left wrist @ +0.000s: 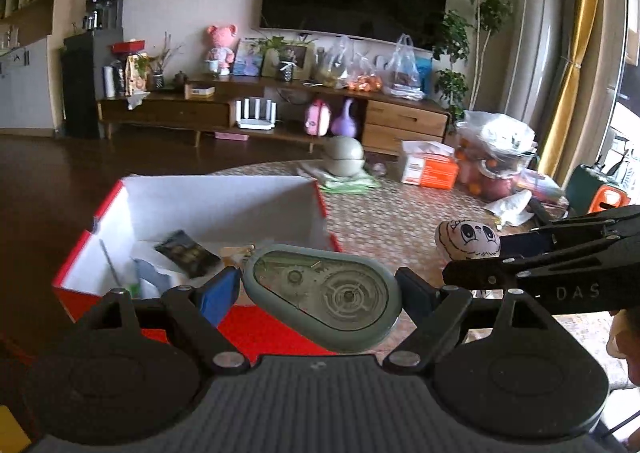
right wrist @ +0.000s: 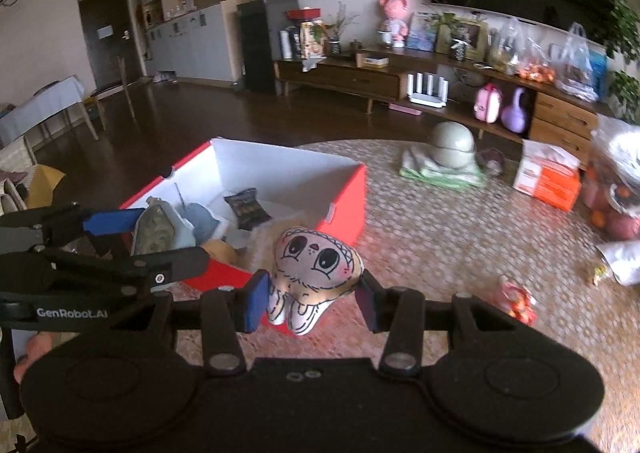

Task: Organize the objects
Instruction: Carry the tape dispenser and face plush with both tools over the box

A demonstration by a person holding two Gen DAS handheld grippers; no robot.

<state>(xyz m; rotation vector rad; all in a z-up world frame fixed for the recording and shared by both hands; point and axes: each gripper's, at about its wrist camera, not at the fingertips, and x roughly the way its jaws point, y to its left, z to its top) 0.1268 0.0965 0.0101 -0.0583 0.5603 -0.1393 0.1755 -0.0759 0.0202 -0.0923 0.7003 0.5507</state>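
My left gripper (left wrist: pixel 320 293) is shut on a grey-green correction tape dispenser (left wrist: pixel 324 295) and holds it over the near right corner of the red box (left wrist: pixel 100 221). The box has a white inside and holds a dark snack packet (left wrist: pixel 188 253) and papers. My right gripper (right wrist: pixel 314 301) is shut on a small plush doll with big drawn eyes (right wrist: pixel 316 265), held just right of the box's near corner (right wrist: pixel 344 213). The doll shows in the left wrist view (left wrist: pixel 468 239). The dispenser (right wrist: pixel 154 231) and the left gripper (right wrist: pixel 136 237) show at the left of the right wrist view.
The box stands on a round patterned table (right wrist: pixel 440 233). On the table are a grey-green lidded bowl on a green cloth (right wrist: pixel 452 149), an orange tissue box (right wrist: pixel 548 177), bags of fruit (right wrist: pixel 616 189) and a small red wrapped item (right wrist: pixel 516 299). A TV cabinet (left wrist: pixel 280 109) stands behind.
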